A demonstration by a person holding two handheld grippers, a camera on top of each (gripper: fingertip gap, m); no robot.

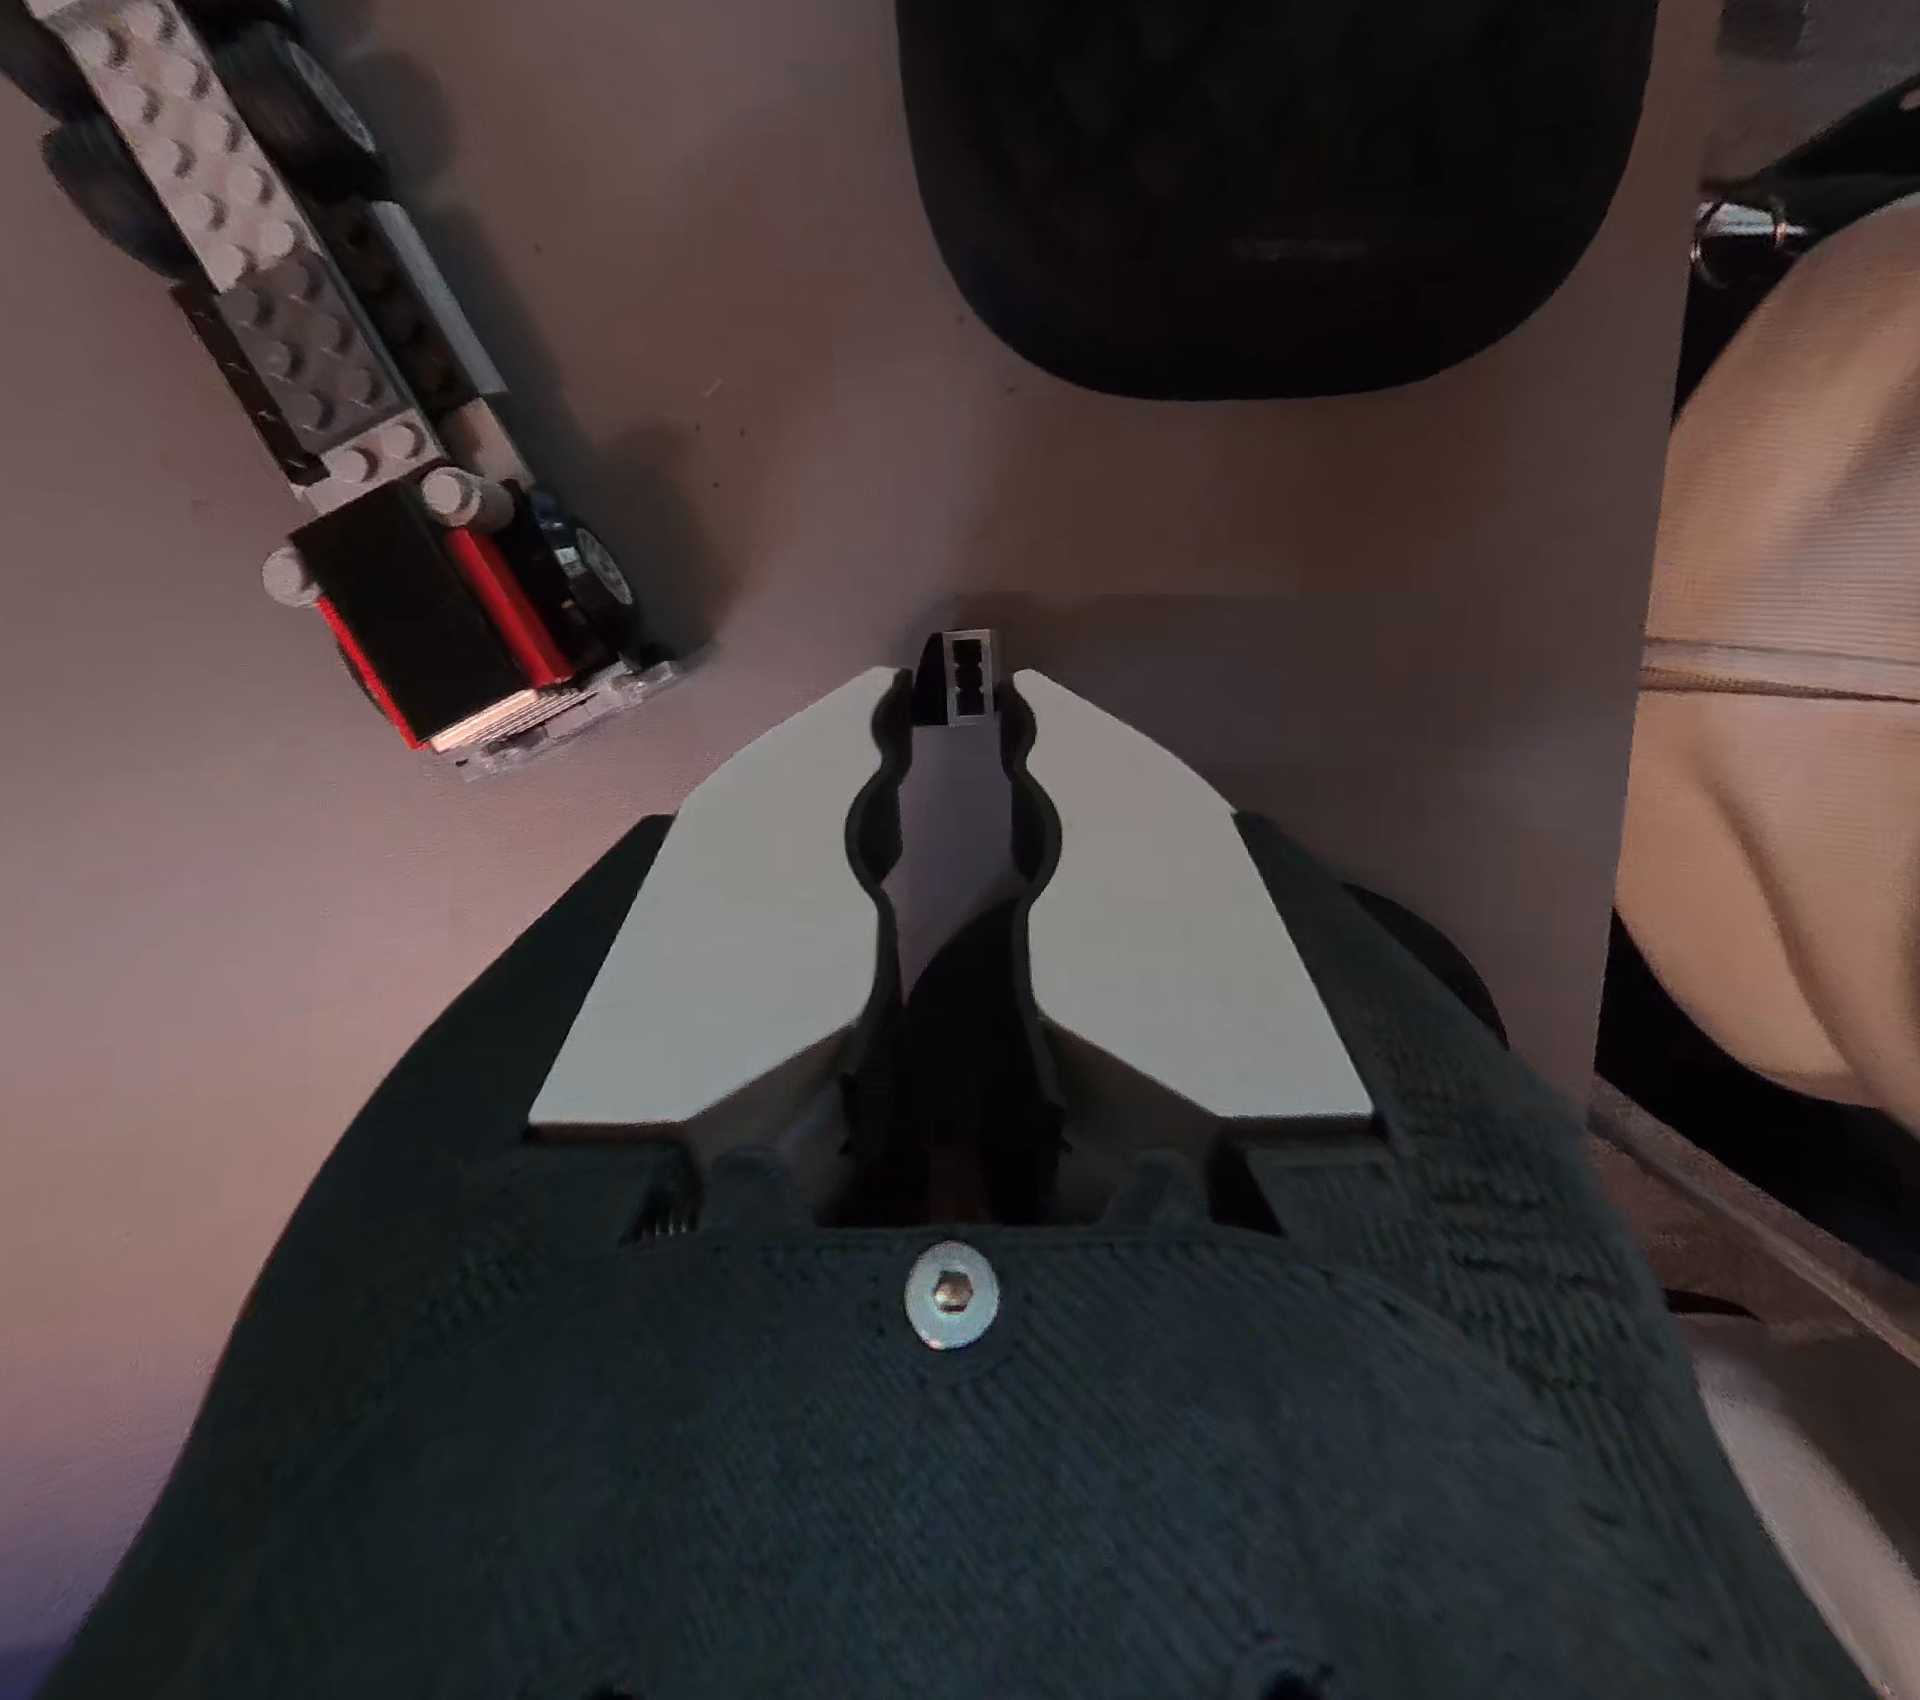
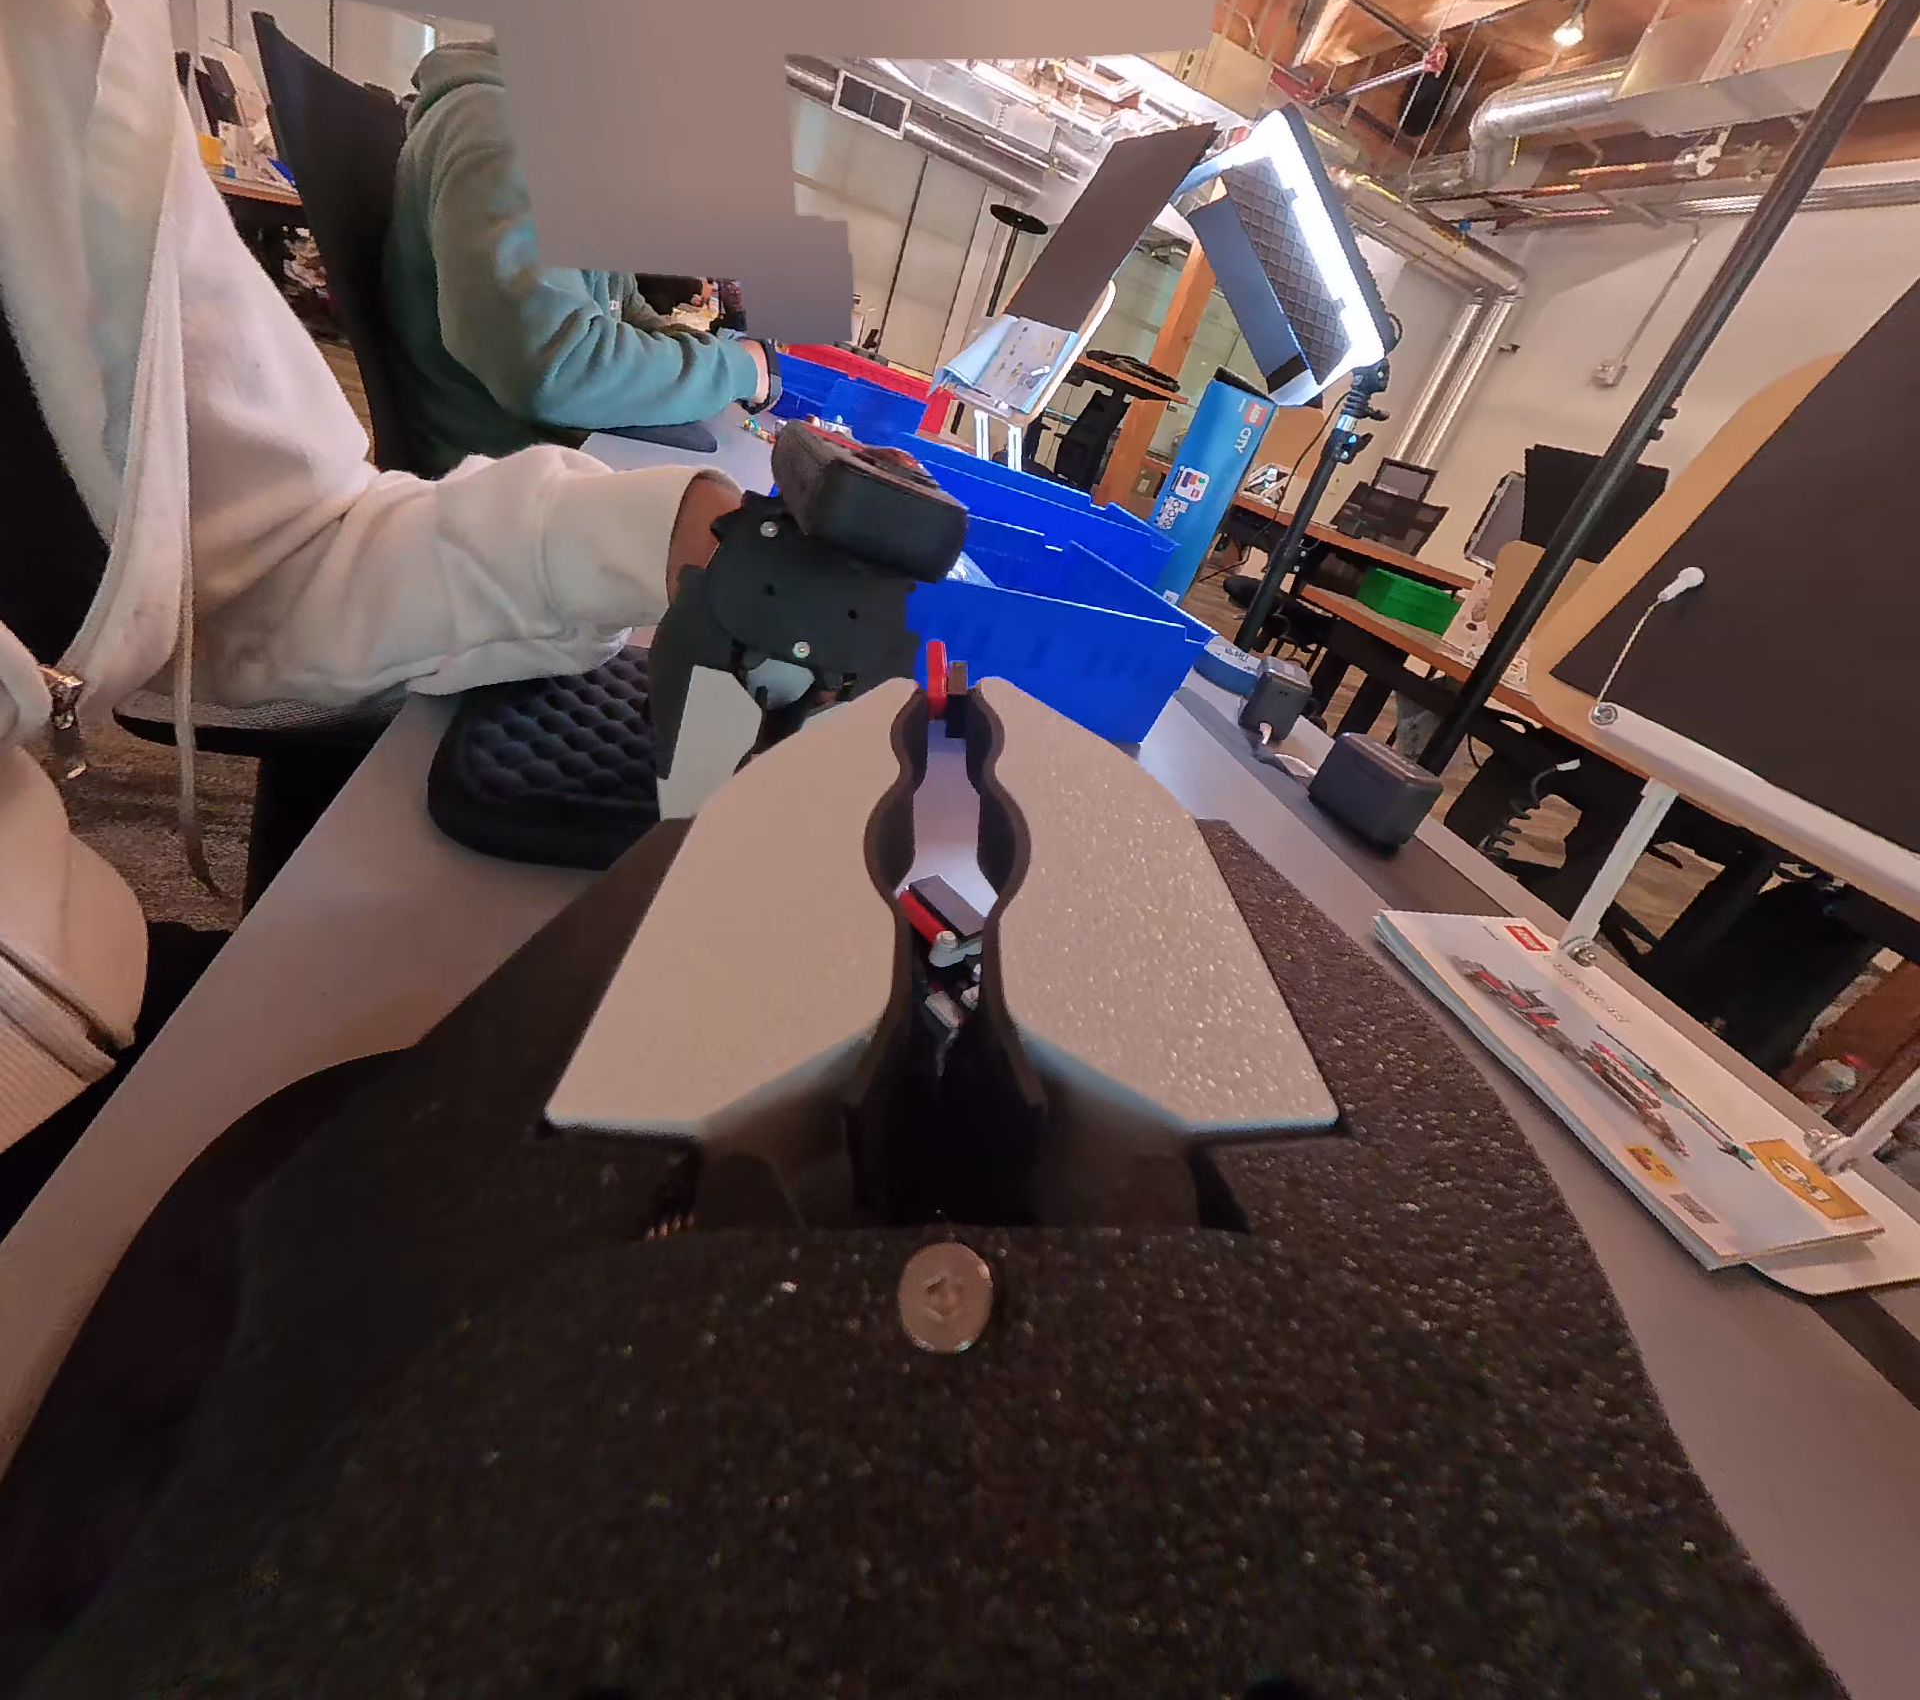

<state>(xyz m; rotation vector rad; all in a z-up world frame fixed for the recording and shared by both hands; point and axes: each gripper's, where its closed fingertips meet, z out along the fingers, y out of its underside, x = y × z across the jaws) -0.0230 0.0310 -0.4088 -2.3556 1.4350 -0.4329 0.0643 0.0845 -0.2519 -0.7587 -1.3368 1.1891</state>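
Nose-out, the left hand-held gripper [image 1: 961, 682] pinches a small grey-and-black brick [image 1: 966, 679], long axis along its fingers.

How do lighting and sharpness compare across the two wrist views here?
Left wrist view: dim and soft, toy truck blurred at its far end, casting a shadow on the table. Right wrist view: bright, sharp, strong wide-angle bending, glare from the light panel.
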